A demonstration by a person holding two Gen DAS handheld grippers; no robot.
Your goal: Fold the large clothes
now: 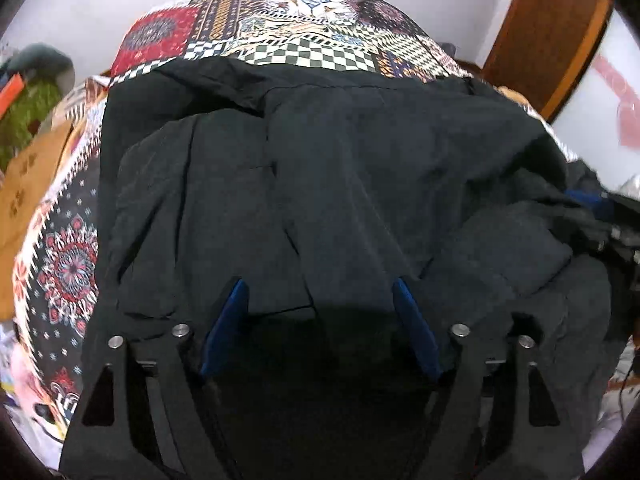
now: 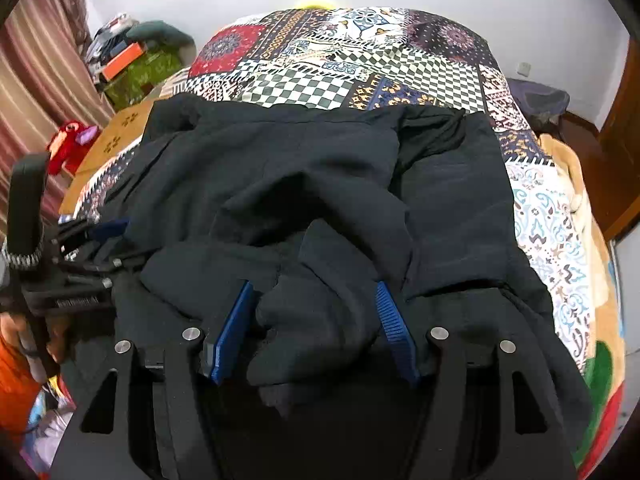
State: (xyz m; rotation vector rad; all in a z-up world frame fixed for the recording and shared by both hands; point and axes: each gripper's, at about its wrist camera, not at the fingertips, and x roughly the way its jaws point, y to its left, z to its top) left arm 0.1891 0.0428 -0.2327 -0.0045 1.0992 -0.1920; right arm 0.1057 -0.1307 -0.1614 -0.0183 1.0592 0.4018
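Observation:
A large black garment (image 1: pixel 340 168) lies spread and partly folded on a bed with a patchwork cover (image 1: pixel 280 36). My left gripper (image 1: pixel 320 292) is open, its blue pads wide apart just over the garment's near part. In the right wrist view the same garment (image 2: pixel 452 200) covers the bed, with a bunched fold of it (image 2: pixel 320 312) lying between the blue pads of my right gripper (image 2: pixel 316 292), which is open. The left gripper's body (image 2: pixel 76 280) shows at the left edge of the right wrist view.
The patterned bed cover (image 2: pixel 360 72) stays bare beyond the garment. A pile of boxes and clothes (image 2: pixel 132 60) sits at the far left by a striped curtain (image 2: pixel 36 80). A brown wooden door (image 1: pixel 548 32) stands at the right. A red toy (image 2: pixel 68 144) lies at the left.

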